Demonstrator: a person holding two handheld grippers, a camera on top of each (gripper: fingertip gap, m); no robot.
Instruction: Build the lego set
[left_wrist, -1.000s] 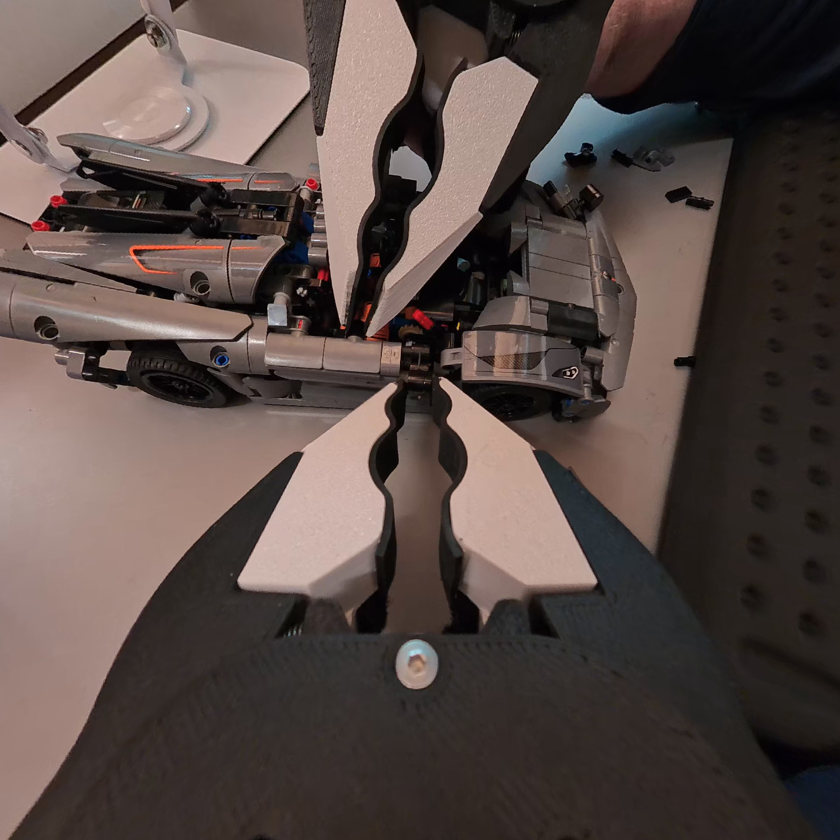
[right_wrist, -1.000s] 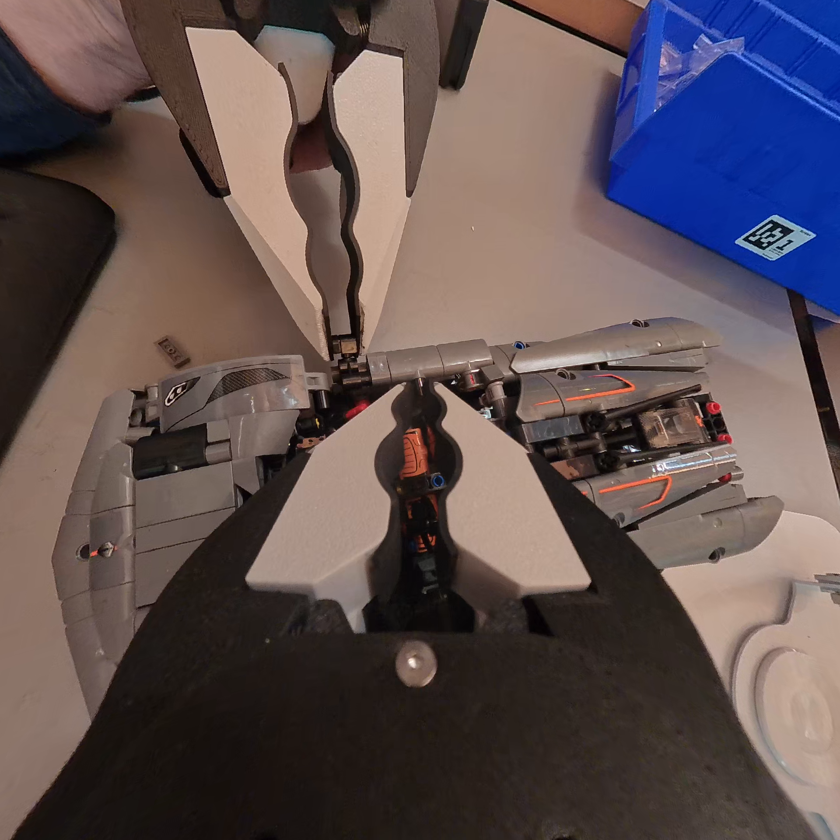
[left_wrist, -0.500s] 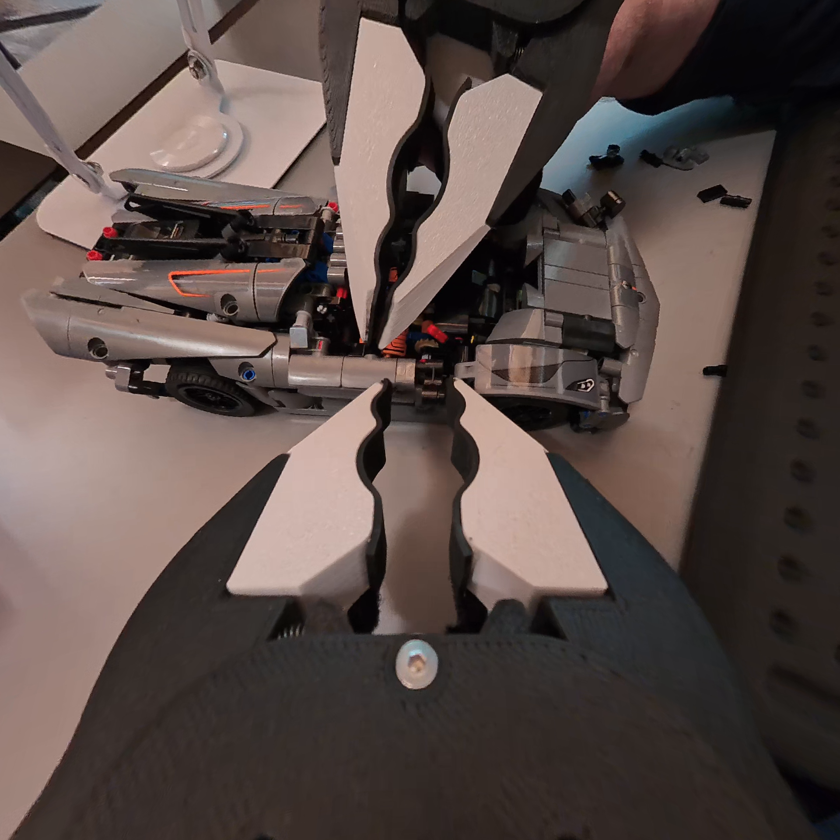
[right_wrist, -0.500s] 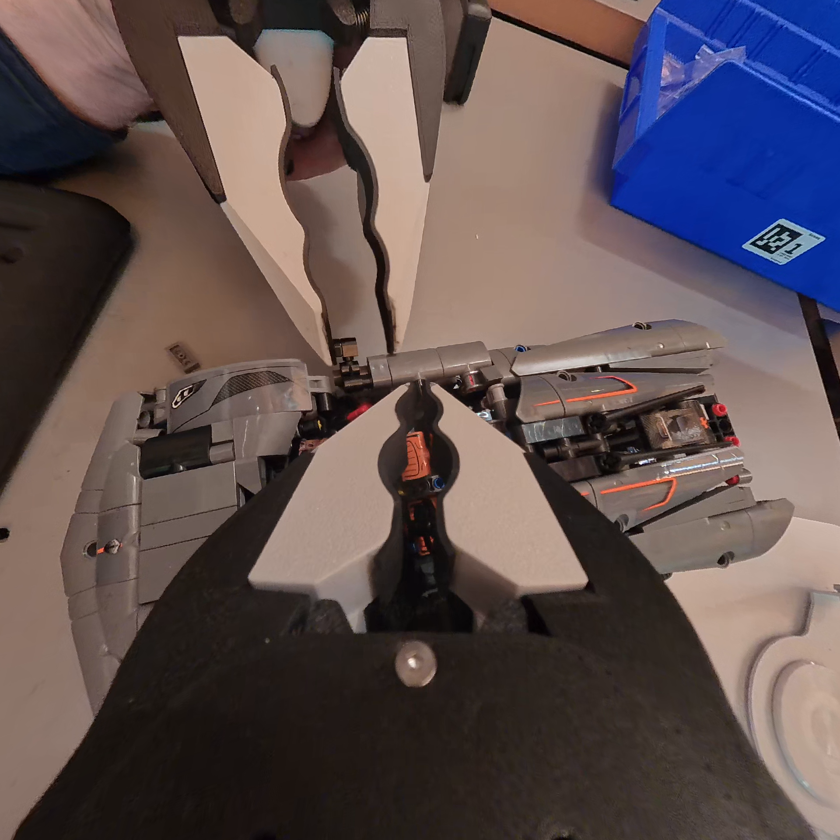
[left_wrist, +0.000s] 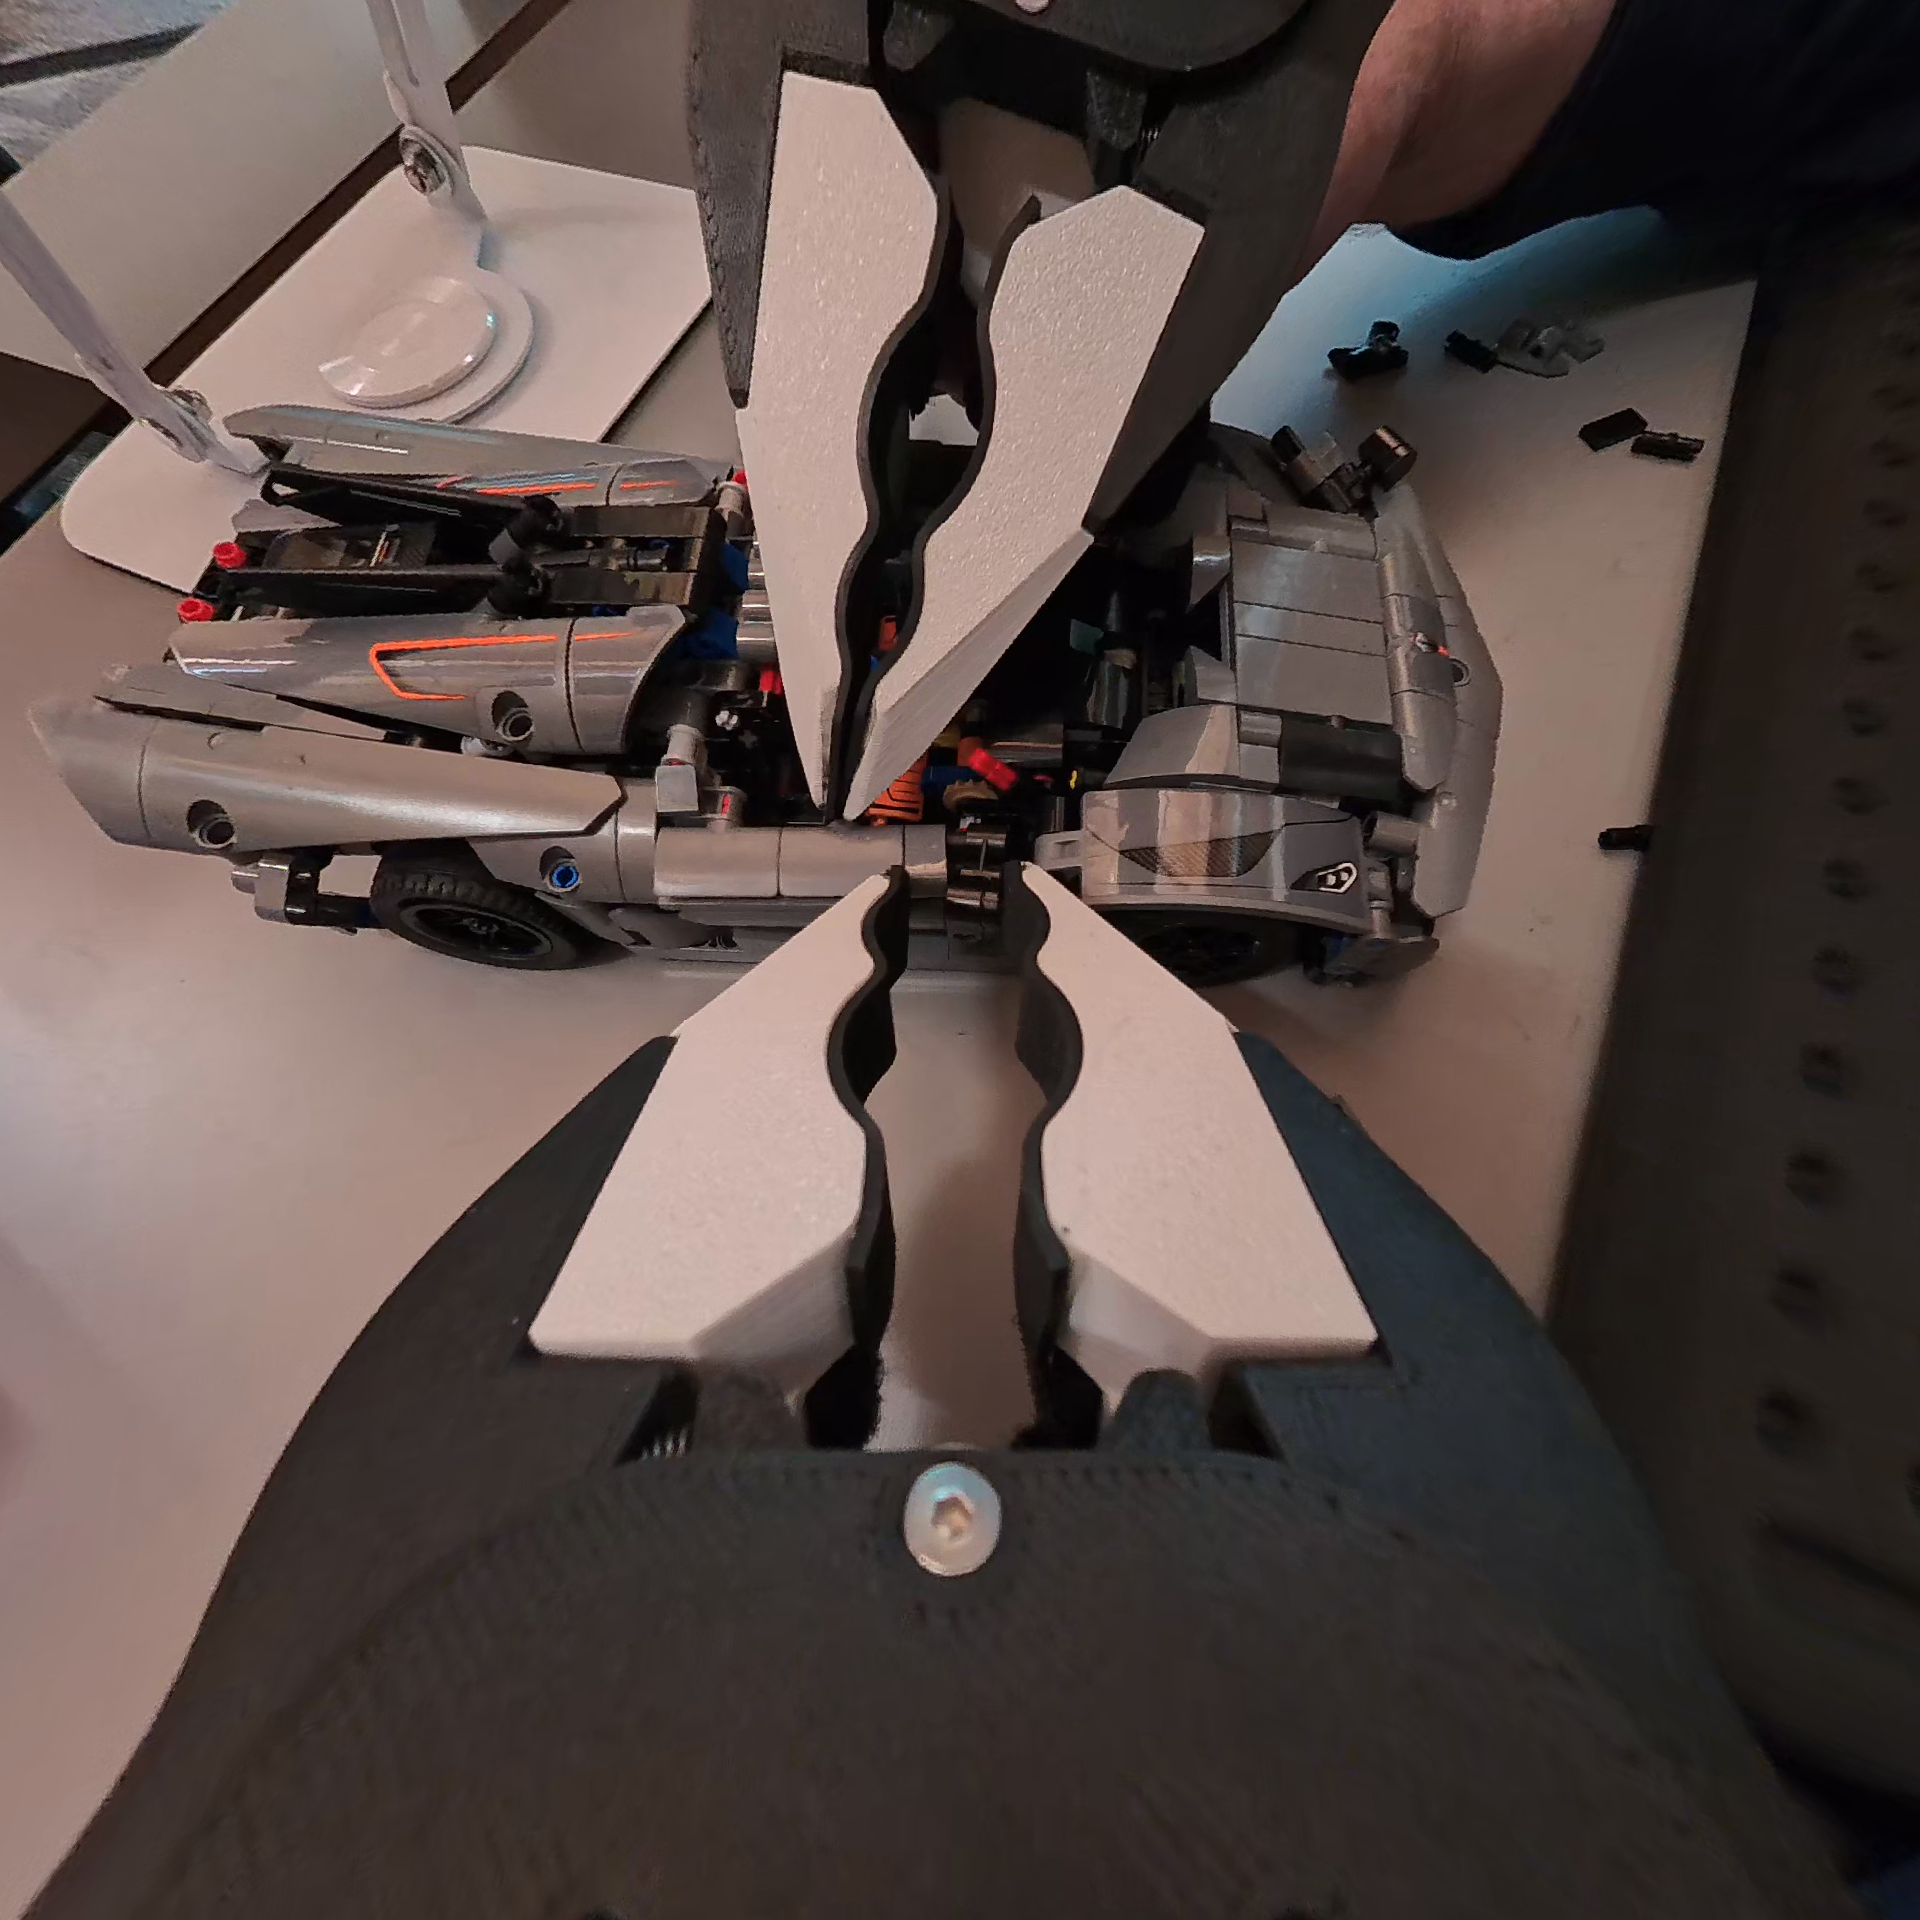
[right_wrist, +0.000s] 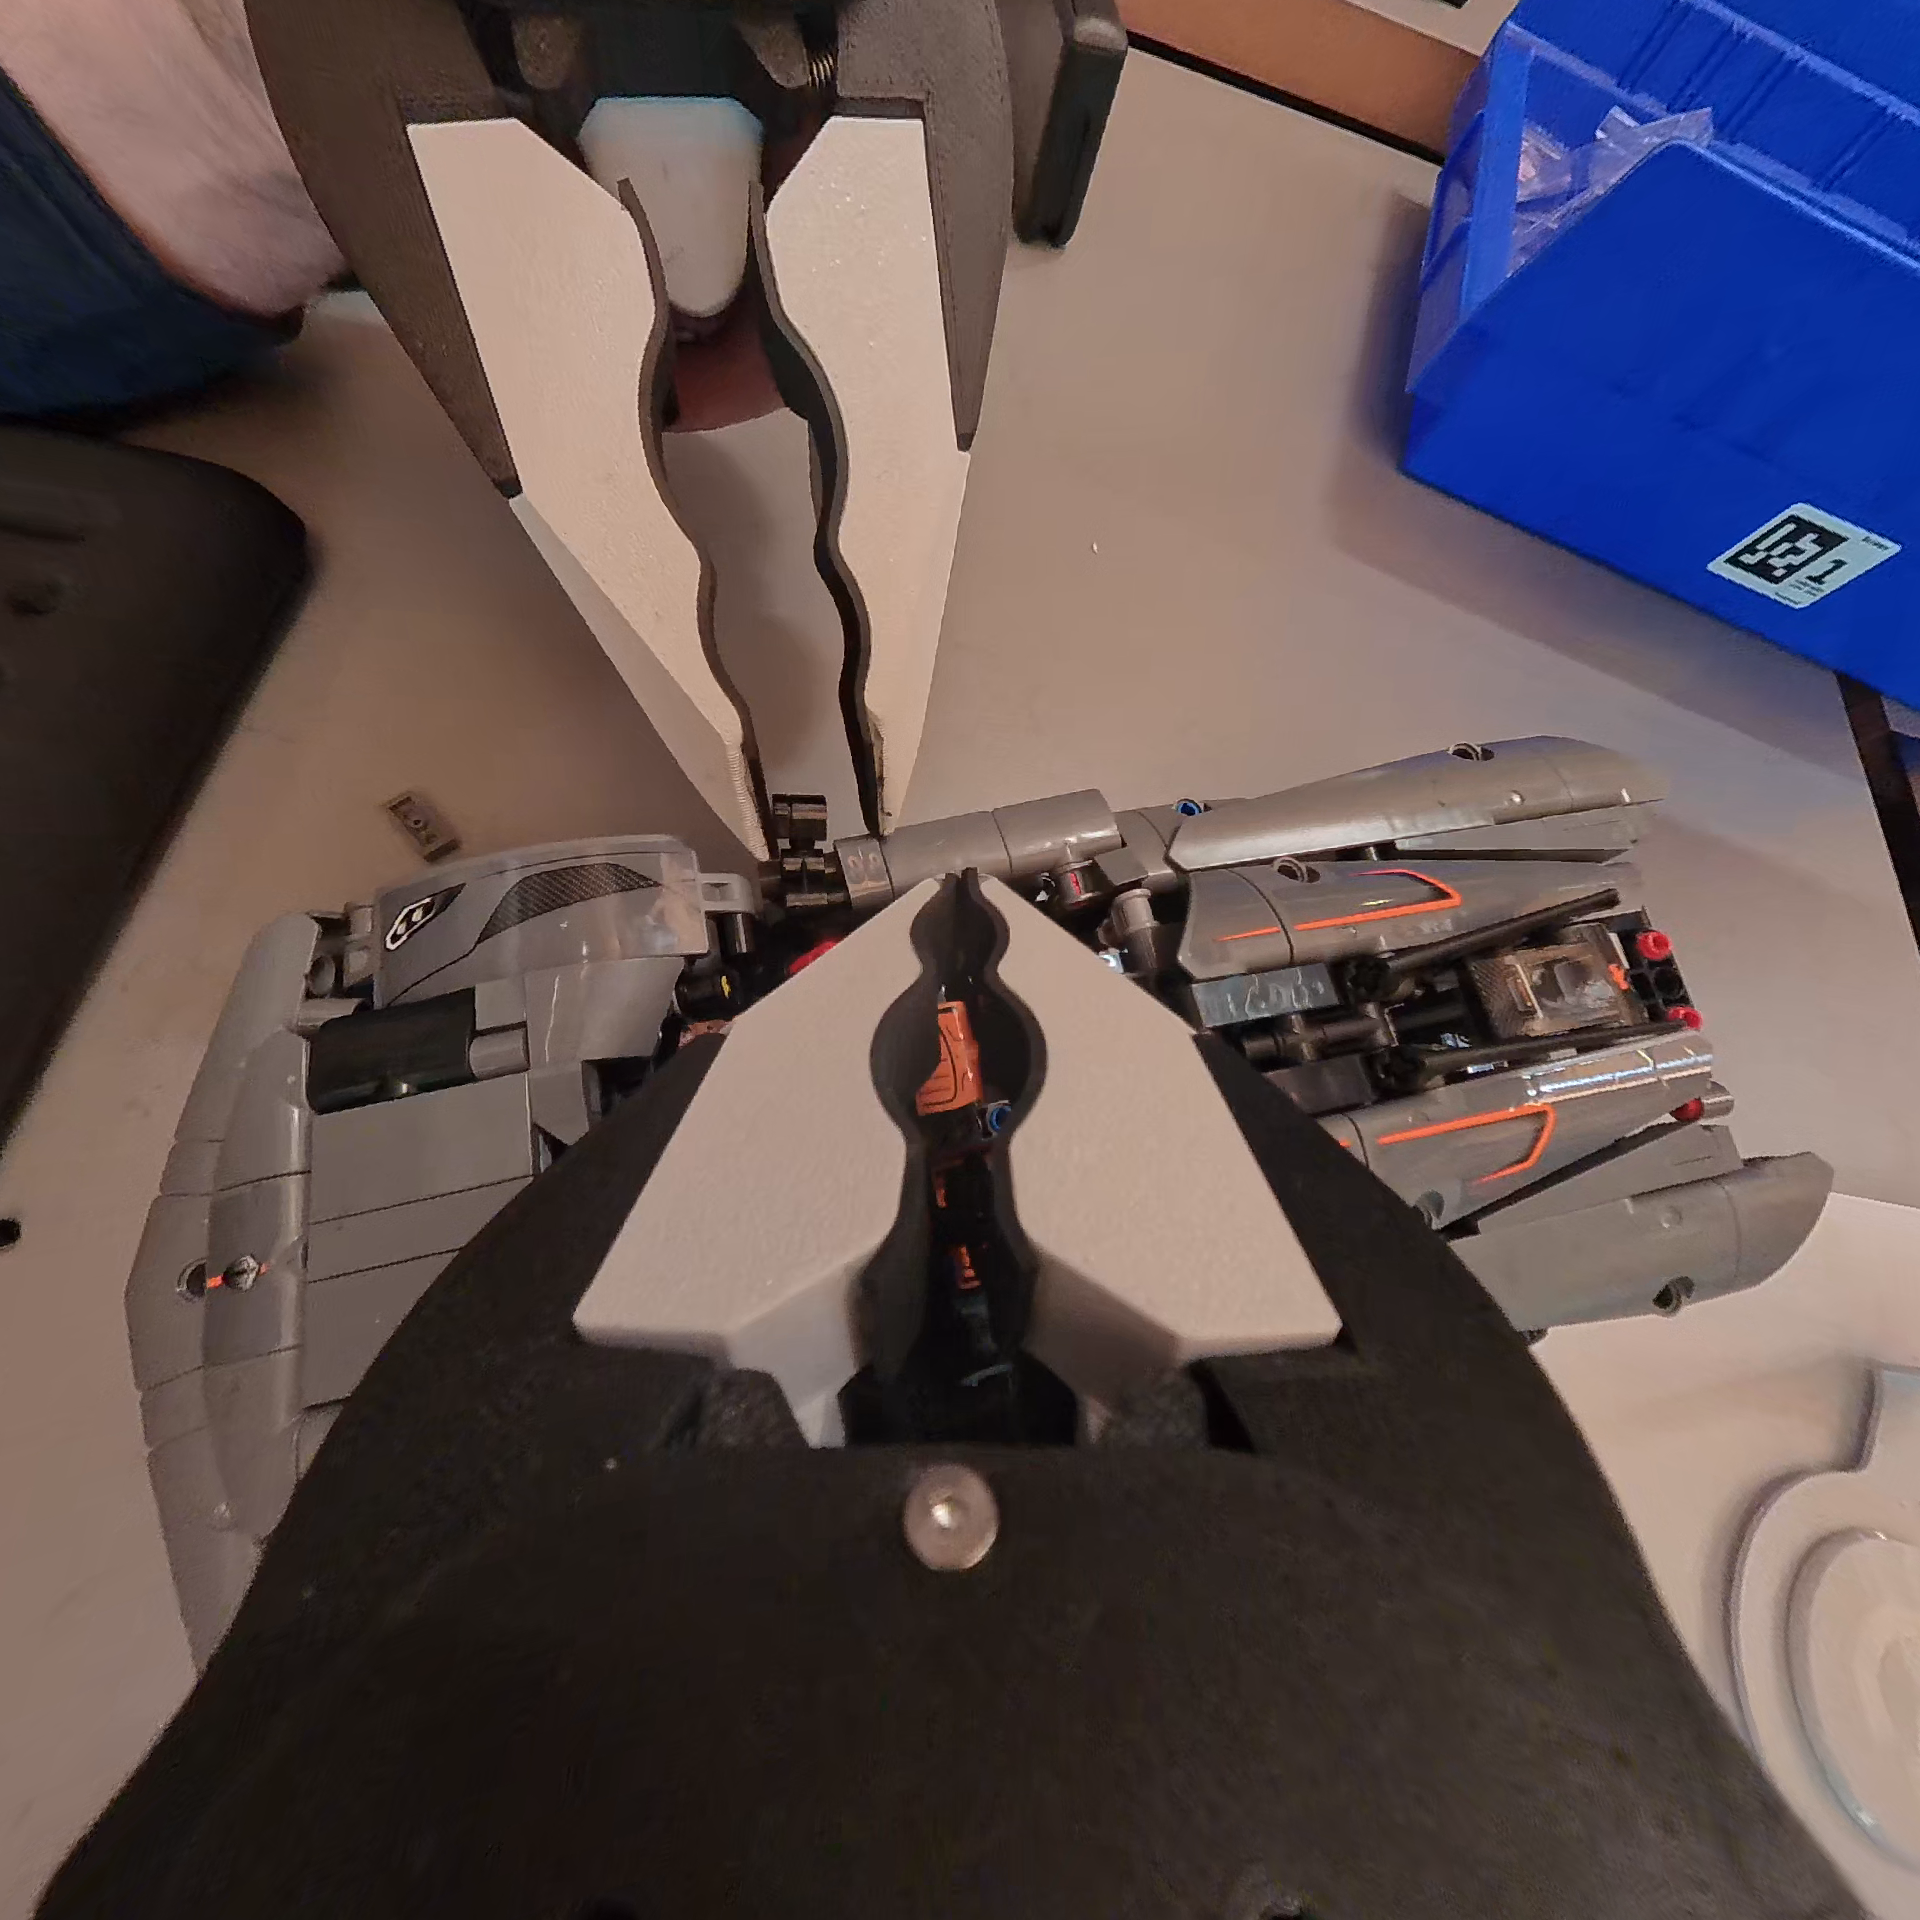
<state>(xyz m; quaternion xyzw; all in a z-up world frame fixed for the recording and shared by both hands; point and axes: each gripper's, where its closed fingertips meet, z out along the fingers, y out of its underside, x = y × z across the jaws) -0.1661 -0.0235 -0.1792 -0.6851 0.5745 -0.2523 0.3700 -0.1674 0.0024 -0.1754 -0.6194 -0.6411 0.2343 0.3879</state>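
— Hand-held gripper on our left (left_wrist: 954, 883): fingers apart, tips either side of the black connector (left_wrist: 977, 854) on the grey lego car (left_wrist: 1299, 665), mid-bench (left_wrist: 260, 1091).

— And our right hand-held gripper (right_wrist: 961, 881)?

— Pressed together, empty as far as we see, tips down in the car's open middle. Blue bin (right_wrist: 1683, 343) sits far right.

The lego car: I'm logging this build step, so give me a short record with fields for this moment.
model: grey lego car with orange accents, on its wheels on the table
left gripper: open, tips either side of a small black connector on the car's side
right gripper: shut, tips down in the cockpit
loose parts: small black pieces on the table
nearby: blue bin
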